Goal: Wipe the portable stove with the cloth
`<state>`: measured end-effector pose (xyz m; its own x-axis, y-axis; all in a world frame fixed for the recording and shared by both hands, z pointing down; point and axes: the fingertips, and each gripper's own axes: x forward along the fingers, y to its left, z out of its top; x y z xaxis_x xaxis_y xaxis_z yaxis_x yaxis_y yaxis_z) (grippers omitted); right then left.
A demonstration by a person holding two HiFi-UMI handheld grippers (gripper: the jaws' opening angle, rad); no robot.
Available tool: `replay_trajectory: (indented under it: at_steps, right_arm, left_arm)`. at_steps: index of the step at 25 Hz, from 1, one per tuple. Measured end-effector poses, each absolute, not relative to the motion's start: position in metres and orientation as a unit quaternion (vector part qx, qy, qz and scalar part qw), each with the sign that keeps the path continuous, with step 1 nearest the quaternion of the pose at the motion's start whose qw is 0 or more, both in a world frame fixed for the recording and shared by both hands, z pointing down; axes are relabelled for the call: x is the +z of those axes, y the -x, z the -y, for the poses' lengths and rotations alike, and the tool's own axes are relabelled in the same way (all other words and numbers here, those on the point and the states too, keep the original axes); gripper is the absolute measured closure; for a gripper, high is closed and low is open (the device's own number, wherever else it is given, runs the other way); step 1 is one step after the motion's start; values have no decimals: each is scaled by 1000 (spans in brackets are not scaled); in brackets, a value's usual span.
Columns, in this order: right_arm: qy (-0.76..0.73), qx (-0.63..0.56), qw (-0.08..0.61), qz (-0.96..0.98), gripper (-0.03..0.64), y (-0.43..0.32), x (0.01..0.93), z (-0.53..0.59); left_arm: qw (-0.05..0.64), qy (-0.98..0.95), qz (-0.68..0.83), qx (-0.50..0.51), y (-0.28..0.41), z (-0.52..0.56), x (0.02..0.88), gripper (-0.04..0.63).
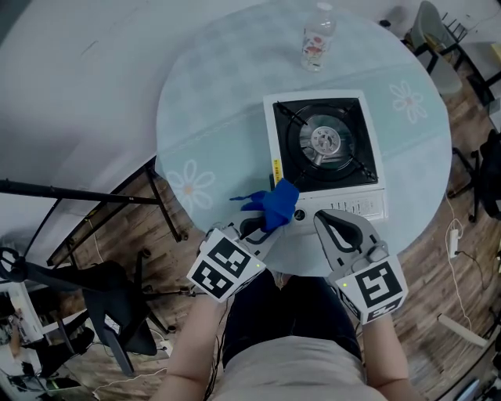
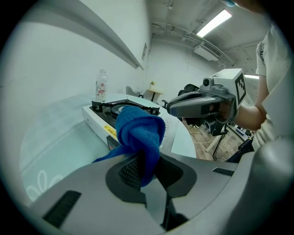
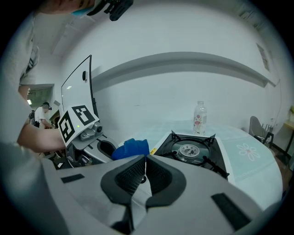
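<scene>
The portable stove [image 1: 325, 149] sits at the near edge of the round table [image 1: 211, 117], its control panel facing us. We pinch the blue cloth [image 1: 279, 202] in the left gripper [image 1: 264, 225], bunched at the stove's front-left corner, likely so the wipe can start there. The right gripper [image 1: 324, 220], jaws pressed together on nothing, hangs beside the front panel. 1 bottle [image 1: 317, 37] stands behind the stove.

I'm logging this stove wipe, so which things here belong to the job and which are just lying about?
Job: stove, cloth, left gripper holding the cloth.
Lying about: bottle, chair.
</scene>
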<state>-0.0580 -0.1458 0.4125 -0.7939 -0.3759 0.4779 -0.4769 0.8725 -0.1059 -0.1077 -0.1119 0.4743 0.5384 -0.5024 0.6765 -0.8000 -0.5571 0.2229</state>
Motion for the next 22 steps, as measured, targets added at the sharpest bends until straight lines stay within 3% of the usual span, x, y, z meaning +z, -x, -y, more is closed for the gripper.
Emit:
replay_trajectory:
  at_steps: [22]
  right_arm:
    - [-283, 125, 226, 924, 594, 10, 418, 145]
  left_arm:
    - [254, -850, 329, 325, 68, 115, 475, 534]
